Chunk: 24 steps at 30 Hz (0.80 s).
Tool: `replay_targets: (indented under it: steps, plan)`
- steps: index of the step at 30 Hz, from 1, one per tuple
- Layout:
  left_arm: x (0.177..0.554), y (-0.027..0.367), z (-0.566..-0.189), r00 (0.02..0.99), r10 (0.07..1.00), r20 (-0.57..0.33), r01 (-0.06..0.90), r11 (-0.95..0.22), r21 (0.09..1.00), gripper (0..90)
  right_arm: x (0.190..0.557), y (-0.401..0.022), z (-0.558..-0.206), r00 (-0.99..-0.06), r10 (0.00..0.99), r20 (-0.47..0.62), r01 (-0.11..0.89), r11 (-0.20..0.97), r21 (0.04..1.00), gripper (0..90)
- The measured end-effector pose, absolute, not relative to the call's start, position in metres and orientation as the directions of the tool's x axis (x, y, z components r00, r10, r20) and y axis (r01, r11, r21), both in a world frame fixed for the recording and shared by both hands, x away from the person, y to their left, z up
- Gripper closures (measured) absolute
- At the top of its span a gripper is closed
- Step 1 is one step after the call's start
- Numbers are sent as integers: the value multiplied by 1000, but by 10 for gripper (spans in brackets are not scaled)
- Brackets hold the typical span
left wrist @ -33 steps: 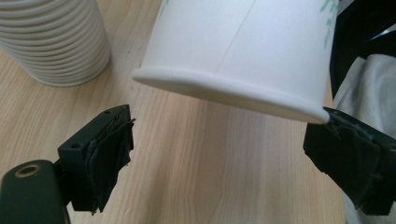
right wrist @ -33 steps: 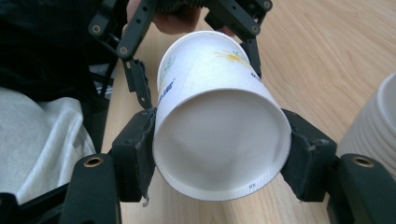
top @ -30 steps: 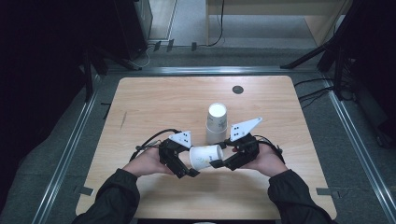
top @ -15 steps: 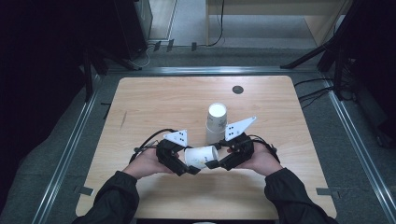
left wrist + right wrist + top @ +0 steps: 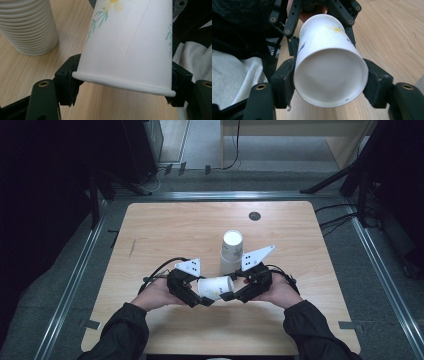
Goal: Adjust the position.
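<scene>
You hold a white paper cup (image 5: 215, 287) on its side between both tools, just above the wooden table (image 5: 165, 232) near its near edge. Your left gripper (image 5: 200, 298) is clamped on the cup's rolled rim end; in the left gripper view that rim (image 5: 124, 83) sits between the two black jaws, with the flower print (image 5: 114, 4) farther up the wall. Your right gripper (image 5: 229, 294) is clamped on the cup's base end; in the right gripper view the recessed bottom (image 5: 330, 73) faces the camera, squeezed between the jaws, with the left gripper (image 5: 322, 35) gripping the far end. Just beyond the held cup, touching neither tool, stands an upside-down stack of cups (image 5: 232, 251). A small dark round disc (image 5: 254, 216) sits at the table's far right.
</scene>
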State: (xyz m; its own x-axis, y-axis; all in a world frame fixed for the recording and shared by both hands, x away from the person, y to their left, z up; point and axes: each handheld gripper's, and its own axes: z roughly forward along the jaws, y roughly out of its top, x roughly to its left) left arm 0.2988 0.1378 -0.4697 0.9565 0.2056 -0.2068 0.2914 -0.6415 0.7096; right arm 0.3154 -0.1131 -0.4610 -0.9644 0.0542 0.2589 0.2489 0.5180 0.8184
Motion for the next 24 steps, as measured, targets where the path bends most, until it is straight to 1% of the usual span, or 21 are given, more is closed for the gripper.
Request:
replay_targets:
  steps: [1, 2, 3, 6, 10, 15, 20, 24]
  plan:
    - [299, 139, -469, 956, 207, -208, 293, -641, 709, 274, 315, -113, -461, -965, 58, 254, 247, 517, 819, 288]
    - [299, 139, -469, 956, 207, -208, 293, -641, 709, 273, 315, -113, -461, -965, 58, 254, 247, 517, 819, 288]
    - [300, 141, -467, 955, 220, -199, 295, -644, 706, 273, 315, -113, -461, -966, 69, 249, 248, 520, 817, 261]
    - [303, 146, -461, 954, 240, -179, 294, -647, 703, 273, 315, -114, -462, -968, 91, 233, 245, 532, 811, 238]
    - [306, 151, -451, 953, 259, -158, 294, -665, 687, 272, 313, -115, -464, -971, 115, 211, 239, 555, 797, 231]
    - [309, 149, -447, 958, 257, -128, 278, -722, 633, 270, 311, -118, -466, -971, 137, 197, 240, 564, 790, 230]
    - [313, 143, -448, 964, 240, -118, 263, -770, 581, 269, 310, -121, -469, -969, 156, 192, 247, 573, 782, 232]
    - [314, 135, -452, 968, 223, -118, 251, -792, 557, 268, 309, -123, -471, -968, 171, 182, 248, 581, 775, 232]
